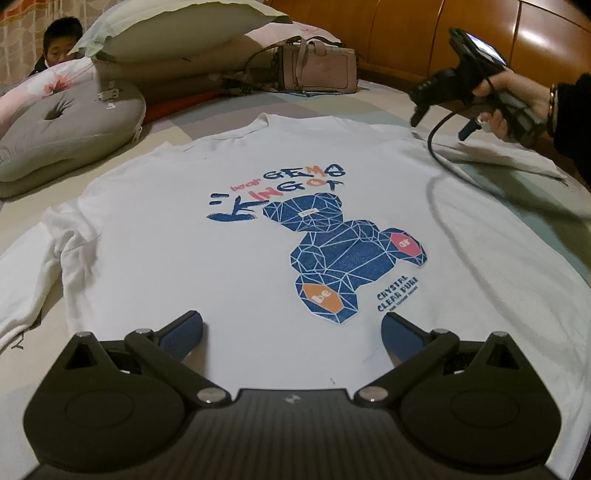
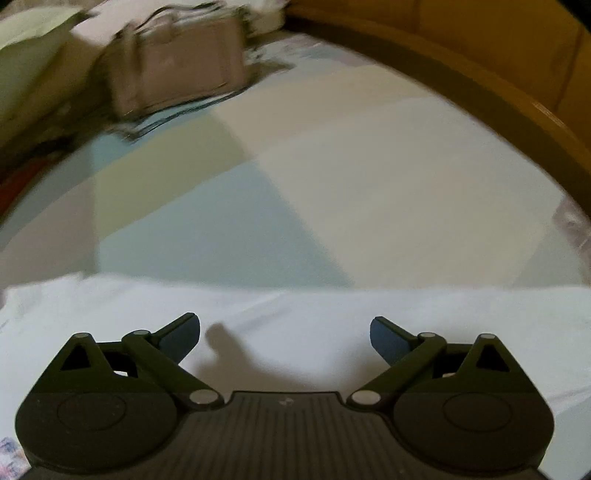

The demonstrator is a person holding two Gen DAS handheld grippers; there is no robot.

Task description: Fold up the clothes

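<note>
A white long-sleeved shirt with a blue geometric bear print lies flat, front up, on the bed's patchwork sheet. My left gripper hovers over the shirt's lower part, its blue pads wide apart with only cloth below them. A hand holds my right gripper above the shirt's far right shoulder and sleeve. In the right wrist view that gripper stands open over the shirt's edge, with nothing between its fingers.
A beige handbag and stacked pillows lie at the head of the bed. A grey cushion sits at the left, with a person behind it. The wooden headboard curves round the right. A black cable trails over the shirt.
</note>
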